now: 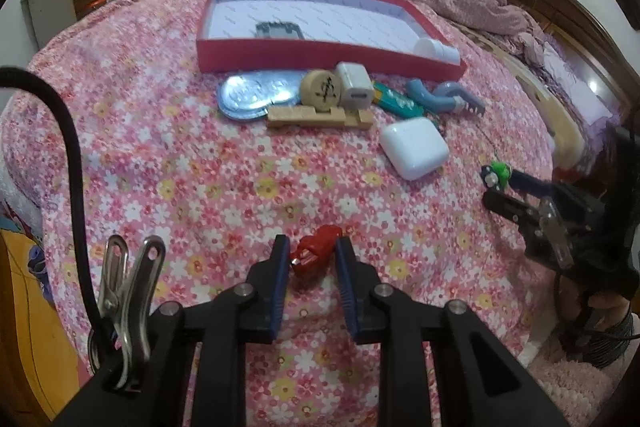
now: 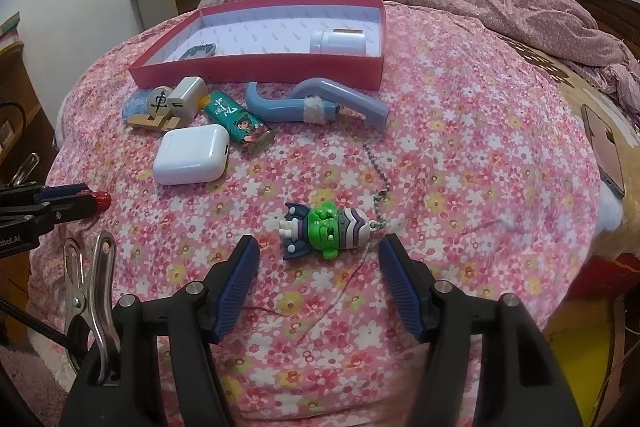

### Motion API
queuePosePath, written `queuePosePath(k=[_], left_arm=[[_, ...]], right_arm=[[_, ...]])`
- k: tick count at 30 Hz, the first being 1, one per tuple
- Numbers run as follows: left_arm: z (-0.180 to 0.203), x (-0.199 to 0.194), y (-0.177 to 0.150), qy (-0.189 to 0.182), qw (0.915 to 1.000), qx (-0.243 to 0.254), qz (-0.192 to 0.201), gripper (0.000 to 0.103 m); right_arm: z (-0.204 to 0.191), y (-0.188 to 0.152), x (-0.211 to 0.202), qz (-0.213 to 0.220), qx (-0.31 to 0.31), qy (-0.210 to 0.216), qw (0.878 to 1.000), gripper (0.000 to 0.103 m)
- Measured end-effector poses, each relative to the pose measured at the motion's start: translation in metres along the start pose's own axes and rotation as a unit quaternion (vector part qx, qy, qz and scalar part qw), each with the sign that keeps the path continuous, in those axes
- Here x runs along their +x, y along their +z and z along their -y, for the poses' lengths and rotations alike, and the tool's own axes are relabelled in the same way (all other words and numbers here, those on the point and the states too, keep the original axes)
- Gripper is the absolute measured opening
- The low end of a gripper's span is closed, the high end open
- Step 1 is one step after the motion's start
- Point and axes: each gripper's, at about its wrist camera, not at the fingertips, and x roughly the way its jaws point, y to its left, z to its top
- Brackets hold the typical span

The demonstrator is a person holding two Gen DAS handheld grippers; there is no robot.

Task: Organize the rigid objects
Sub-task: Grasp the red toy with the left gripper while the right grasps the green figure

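Left wrist view: left claw (image 1: 310,251) clenched on the red figurine (image 1: 314,251), red box (image 1: 320,53) straight ahead up the bed; right wrist view: right claw (image 2: 318,253) released, straddling the green keychain figure (image 2: 326,229), long axis crosswise.

a bed (image 2: 460,155) spread with a pink floral sheet carries a shallow red box (image 2: 256,69), a white earbud case (image 2: 191,155), a white charger plug (image 2: 186,97), a teal tube (image 2: 236,121), a grey-blue bent pipe (image 2: 316,105), a green keychain figure (image 2: 326,229) and a small red toy (image 1: 314,255).
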Motion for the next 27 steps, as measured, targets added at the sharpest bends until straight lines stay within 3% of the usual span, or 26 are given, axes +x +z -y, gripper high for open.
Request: queuePosePath(k=[4, 7, 11, 12, 14, 27], left_arm=[[0.009, 0.004, -0.002, 0.002, 0.9997, 0.022, -0.005, 0.037], [0.016, 0.006, -0.003, 0.012, 0.9990, 0.042, -0.002, 0.039], [0.021, 0.006, -0.004, 0.013, 0.9983, 0.057, 0.004, 0.020], [0.021, 0.006, -0.004, 0.012, 0.9983, 0.058, 0.005, 0.020], [0.021, 0.005, -0.004, 0.007, 0.9984, 0.057, 0.006, 0.019], [0.002, -0.014, 0.011, 0.003, 0.9989, 0.026, 0.038, 0.019]], right_arm=[[-0.001, 0.001, 0.002, 0.001, -0.003, -0.002, 1.000, 0.064], [-0.001, 0.005, 0.004, 0.003, -0.007, -0.008, 1.000, 0.064], [0.001, 0.007, 0.006, 0.007, -0.007, -0.004, 1.000, 0.064], [0.002, 0.006, 0.006, 0.008, -0.006, -0.002, 1.000, 0.064], [0.005, 0.006, 0.006, 0.011, 0.000, -0.004, 1.000, 0.051], [0.011, 0.014, -0.009, 0.030, 0.026, 0.028, 0.999, 0.051]])
